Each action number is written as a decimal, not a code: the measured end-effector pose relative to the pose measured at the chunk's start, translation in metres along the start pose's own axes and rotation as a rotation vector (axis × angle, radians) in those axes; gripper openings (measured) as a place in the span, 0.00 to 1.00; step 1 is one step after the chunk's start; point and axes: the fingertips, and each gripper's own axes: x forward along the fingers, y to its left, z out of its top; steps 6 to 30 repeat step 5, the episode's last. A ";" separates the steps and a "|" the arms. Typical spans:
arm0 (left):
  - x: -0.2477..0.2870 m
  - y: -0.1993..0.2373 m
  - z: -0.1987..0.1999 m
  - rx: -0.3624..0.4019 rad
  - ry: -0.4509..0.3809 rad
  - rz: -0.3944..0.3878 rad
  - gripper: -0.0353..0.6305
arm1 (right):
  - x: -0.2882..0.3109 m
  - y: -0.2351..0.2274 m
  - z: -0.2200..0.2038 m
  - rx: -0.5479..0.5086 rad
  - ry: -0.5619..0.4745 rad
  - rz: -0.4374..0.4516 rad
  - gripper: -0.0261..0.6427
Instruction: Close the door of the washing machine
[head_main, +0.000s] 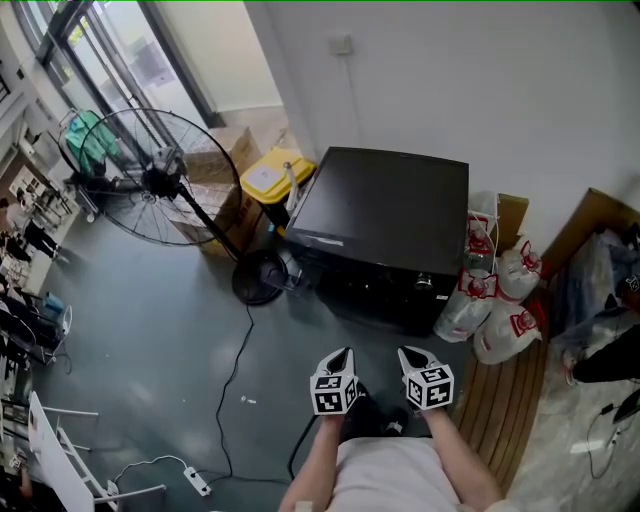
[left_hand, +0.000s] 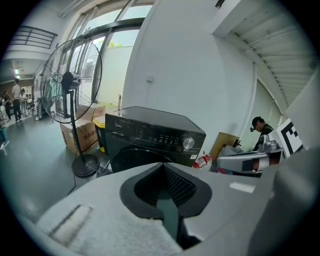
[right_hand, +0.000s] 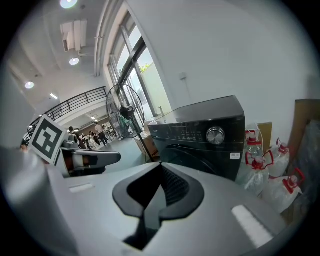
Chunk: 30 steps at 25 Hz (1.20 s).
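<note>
A black front-loading washing machine (head_main: 385, 215) stands against the white wall. Its round door (left_hand: 134, 156) looks flush with the front panel, below the control strip and silver knob (left_hand: 188, 143); the door (right_hand: 200, 159) shows the same way in the right gripper view. My left gripper (head_main: 344, 353) and right gripper (head_main: 408, 353) hover side by side a short way in front of the machine, apart from it, both pointing at it. The left gripper (left_hand: 162, 166) and the right gripper (right_hand: 161, 166) each have their jaws shut with nothing between them.
A large pedestal fan (head_main: 150, 180) stands left of the machine, its base (head_main: 260, 277) near the machine's corner. A yellow bin (head_main: 272, 177) and cardboard boxes (head_main: 225, 150) sit behind it. Clear water jugs (head_main: 500, 300) and wooden boards (head_main: 510, 400) crowd the right. A cable (head_main: 235, 370) crosses the floor.
</note>
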 end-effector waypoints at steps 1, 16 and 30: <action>-0.001 0.001 -0.001 -0.005 -0.001 0.002 0.06 | 0.000 0.000 -0.001 -0.001 0.001 -0.002 0.04; -0.001 0.005 0.000 -0.018 -0.006 0.005 0.06 | -0.002 -0.001 -0.001 -0.003 0.005 -0.010 0.04; -0.001 0.005 0.000 -0.018 -0.006 0.005 0.06 | -0.002 -0.001 -0.001 -0.003 0.005 -0.010 0.04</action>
